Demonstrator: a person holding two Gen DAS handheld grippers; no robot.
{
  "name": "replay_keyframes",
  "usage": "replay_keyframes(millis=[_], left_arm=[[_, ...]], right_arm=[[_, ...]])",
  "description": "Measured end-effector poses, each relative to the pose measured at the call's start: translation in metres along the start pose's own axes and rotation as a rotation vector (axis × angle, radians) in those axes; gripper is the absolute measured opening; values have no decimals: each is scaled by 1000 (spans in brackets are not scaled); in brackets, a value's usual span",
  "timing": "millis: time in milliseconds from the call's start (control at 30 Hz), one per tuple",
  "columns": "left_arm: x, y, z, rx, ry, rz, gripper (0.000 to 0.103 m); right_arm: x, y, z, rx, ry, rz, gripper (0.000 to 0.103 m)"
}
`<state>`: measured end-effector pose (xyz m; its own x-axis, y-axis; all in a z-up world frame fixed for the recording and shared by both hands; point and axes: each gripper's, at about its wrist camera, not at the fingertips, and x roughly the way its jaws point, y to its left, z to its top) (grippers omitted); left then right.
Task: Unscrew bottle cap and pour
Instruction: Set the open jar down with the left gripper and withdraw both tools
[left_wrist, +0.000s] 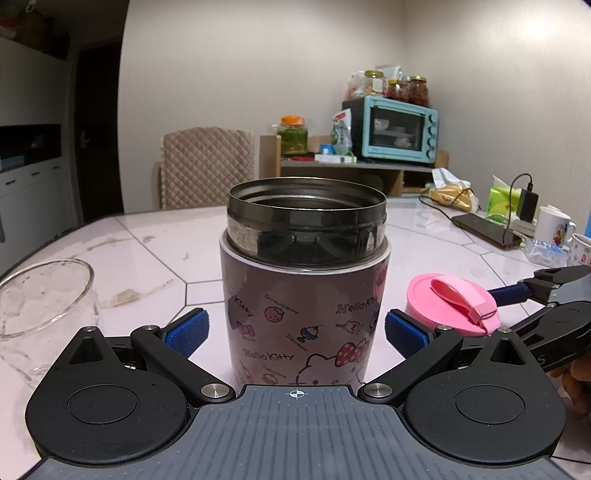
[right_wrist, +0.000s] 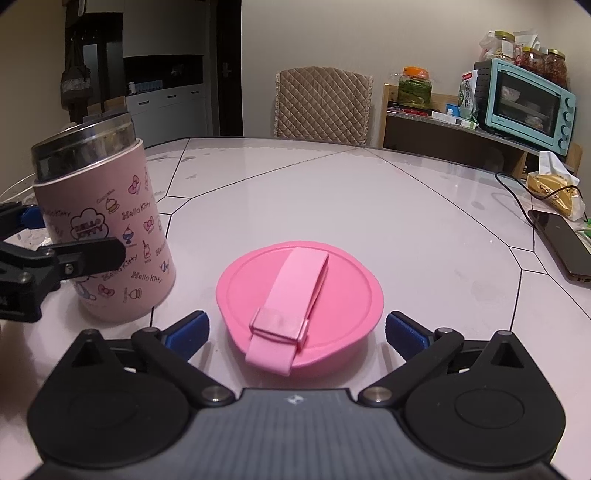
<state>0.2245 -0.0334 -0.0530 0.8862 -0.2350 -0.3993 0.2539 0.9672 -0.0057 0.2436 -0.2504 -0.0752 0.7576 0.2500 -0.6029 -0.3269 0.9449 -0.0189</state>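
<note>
Cap off, both claws spread.
Cap (right_wrist: 299, 295) lies between the right claw (right_wrist: 297, 332) pads, apparently untouched; bottle (left_wrist: 306, 295) stands between the spread left claw (left_wrist: 295, 332).

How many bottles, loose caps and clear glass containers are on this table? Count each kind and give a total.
Bottle: 1
Pink cap: 1
Clear glass container: 1
Total: 3

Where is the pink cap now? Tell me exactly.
The round pink plastic cap with a strap lies flat on the white tabletop, between the open right tongs and untouched by them. It is right of the open pink Hello Kitty bottle.
</note>
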Motion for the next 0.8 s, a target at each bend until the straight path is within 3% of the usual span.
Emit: replay_keyframes(millis=[433,800], left_arm=[[0,-12,-3,44,30,39,103],[-14,-19,-5,24,37,50,103]], right_arm=[[-21,-4,-11,19,-29,-6,103],[-44,-5,-17,41,-72,-11,103]])
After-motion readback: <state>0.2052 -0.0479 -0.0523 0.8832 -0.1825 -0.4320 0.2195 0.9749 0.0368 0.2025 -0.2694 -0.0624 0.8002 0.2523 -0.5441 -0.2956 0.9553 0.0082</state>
